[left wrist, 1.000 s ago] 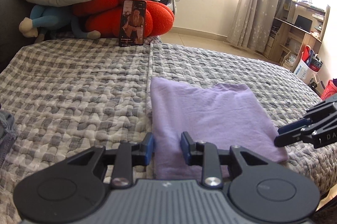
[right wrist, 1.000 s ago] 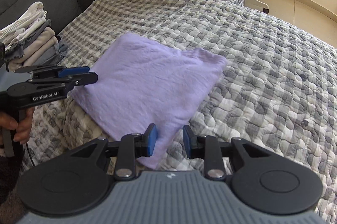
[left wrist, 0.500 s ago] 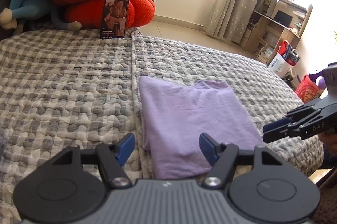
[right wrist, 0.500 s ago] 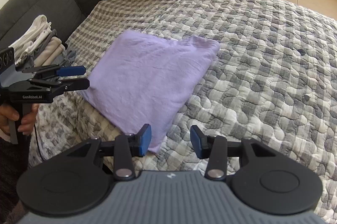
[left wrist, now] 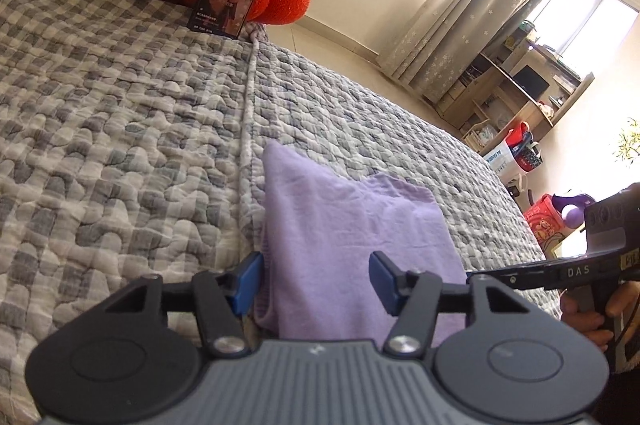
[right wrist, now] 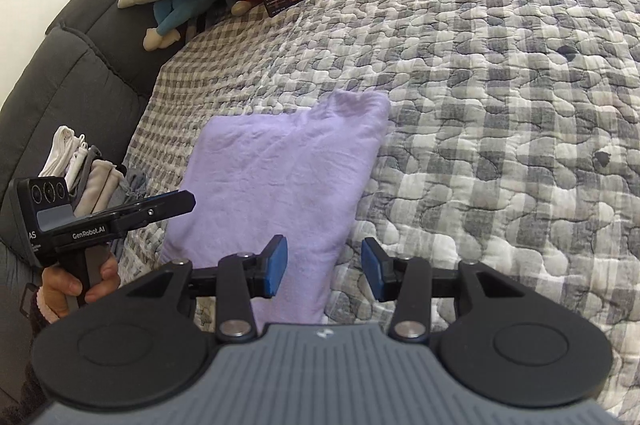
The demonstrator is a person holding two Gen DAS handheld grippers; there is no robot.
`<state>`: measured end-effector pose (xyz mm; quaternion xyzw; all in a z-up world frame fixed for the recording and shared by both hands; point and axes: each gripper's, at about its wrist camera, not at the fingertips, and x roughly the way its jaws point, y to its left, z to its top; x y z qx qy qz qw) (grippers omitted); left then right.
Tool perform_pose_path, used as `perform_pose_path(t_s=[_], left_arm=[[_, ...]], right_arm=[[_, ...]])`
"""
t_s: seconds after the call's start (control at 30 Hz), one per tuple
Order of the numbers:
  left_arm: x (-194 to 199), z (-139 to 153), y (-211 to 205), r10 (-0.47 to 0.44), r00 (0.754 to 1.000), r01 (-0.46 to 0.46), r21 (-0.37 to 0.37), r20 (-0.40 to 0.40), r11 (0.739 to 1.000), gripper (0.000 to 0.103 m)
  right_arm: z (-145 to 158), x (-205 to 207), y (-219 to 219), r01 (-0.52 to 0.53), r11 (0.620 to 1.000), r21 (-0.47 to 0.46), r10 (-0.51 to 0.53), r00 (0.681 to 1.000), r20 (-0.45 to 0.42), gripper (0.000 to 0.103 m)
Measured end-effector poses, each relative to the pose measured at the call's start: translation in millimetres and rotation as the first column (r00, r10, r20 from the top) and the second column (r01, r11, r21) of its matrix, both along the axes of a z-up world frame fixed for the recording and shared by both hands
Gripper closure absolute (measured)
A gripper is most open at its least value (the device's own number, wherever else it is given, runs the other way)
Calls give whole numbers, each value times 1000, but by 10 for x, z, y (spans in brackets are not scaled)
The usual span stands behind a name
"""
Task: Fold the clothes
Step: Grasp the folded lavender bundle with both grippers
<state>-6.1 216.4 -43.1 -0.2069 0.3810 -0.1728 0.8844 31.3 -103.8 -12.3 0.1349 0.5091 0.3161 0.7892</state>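
Left gripper point(left wrist: 314, 279): jaws apart and closing, straddling the near left edge of the folded lilac cotton garment point(left wrist: 352, 237); pads not pressing cloth. Right gripper point(right wrist: 323, 267): jaws open over the garment's near right corner, gripping nothing. The garment lies flat on the grey-and-white checked quilted bed cover point(right wrist: 500, 113). For a clean fold, seat both near corners fully between the pads before closing.

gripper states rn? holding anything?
Left gripper: open, jaws closing, near edge of the purple cloth between them, not gripped.
Right gripper: open, over the cloth's corner, nothing held.
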Motion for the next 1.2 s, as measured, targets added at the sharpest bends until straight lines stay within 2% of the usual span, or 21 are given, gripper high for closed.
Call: perform_pose_path(t_s=[0.27, 0.37, 0.43, 0.6, 0.87, 1.2], left_arm=[[113, -75, -25, 64, 998, -63, -20, 15, 998, 61], [120, -77, -104, 91, 995, -91, 3, 37, 996, 71], [99, -62, -173, 101, 993, -102, 30, 58, 994, 81], [12, 9, -255, 136, 986, -144, 69, 99, 987, 91], [-200, 225, -271, 202, 964, -223, 111, 171, 968, 93], [-493, 648, -61, 308, 914, -361, 185, 265, 914, 94]], right_arm=[[-107, 130, 93, 65, 997, 34, -66, 997, 33, 58], [-134, 155, 174, 83, 996, 15, -84, 994, 75, 68], [-132, 153, 240, 85, 996, -14, -83, 991, 109, 77], [-70, 89, 406, 69, 994, -83, -51, 977, 207, 85], [104, 58, 501, 60, 996, -66, -38, 956, 290, 87], [363, 97, 894, -10, 1000, -20, 16, 934, 357, 88]])
